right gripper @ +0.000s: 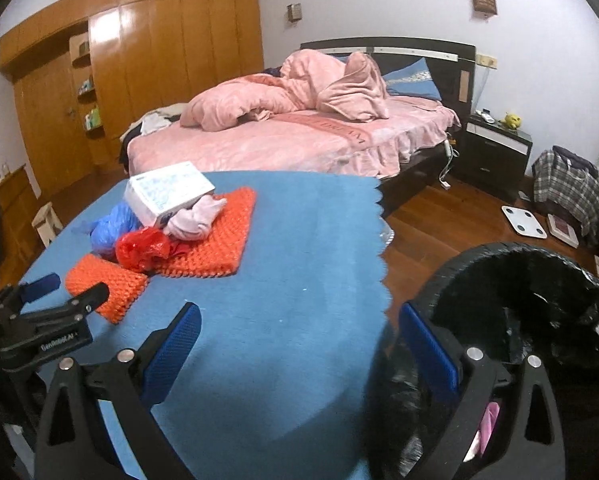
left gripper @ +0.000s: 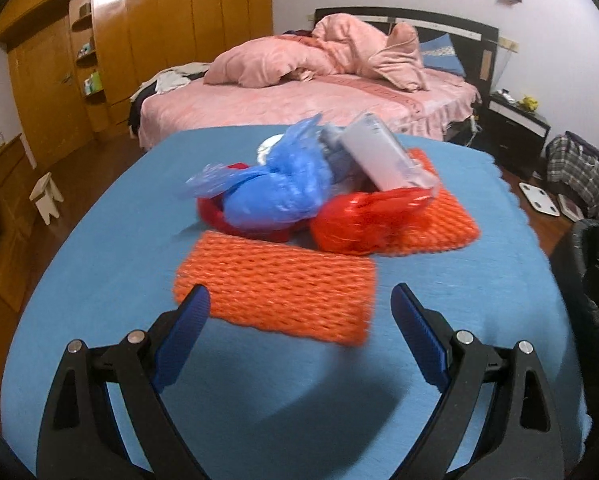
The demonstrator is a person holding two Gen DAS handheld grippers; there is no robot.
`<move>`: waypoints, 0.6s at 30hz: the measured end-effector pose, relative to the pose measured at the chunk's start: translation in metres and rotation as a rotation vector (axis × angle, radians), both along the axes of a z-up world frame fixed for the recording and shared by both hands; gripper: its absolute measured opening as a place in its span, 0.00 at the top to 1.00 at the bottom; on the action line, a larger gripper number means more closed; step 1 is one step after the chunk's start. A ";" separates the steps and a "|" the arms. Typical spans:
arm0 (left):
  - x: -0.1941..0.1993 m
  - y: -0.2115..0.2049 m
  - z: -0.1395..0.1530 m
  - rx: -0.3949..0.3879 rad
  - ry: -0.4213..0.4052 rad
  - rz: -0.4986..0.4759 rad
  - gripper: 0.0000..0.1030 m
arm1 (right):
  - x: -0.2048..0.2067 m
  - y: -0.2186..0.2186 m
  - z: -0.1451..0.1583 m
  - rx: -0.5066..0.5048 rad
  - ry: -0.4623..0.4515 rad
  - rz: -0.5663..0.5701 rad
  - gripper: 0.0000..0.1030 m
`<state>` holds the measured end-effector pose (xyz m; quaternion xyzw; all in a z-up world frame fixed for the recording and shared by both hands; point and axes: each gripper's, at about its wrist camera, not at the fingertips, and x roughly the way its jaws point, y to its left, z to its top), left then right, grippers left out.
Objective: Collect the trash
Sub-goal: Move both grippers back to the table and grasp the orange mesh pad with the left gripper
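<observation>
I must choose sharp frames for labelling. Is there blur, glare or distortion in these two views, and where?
Left wrist view: motion blur smears the near orange foam net and the blue bag; the left gripper itself stays sharp. Right wrist view: sharper overall; glare streaks the wardrobe doors; the bin's black liner is dark with little detail. Both views: fisheye bends the table edge and darkens the corners.

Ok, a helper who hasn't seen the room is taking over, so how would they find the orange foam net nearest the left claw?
Start at the blue cloth on the table, with trash piled mid-cloth. The orange foam net lies flat in front of that pile, nearest the open left claw. Unlike the other orange net, nothing sits on it.
</observation>
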<state>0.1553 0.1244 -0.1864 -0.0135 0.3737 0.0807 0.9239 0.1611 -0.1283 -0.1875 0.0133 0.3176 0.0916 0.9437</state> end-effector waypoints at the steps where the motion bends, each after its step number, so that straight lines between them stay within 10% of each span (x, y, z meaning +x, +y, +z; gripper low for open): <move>1: 0.003 0.002 -0.001 0.001 0.004 0.005 0.13 | 0.003 0.004 -0.003 -0.006 0.007 0.004 0.06; 18: 0.016 0.017 -0.026 -0.061 0.107 0.030 0.21 | 0.016 0.029 -0.023 -0.039 0.054 0.046 0.06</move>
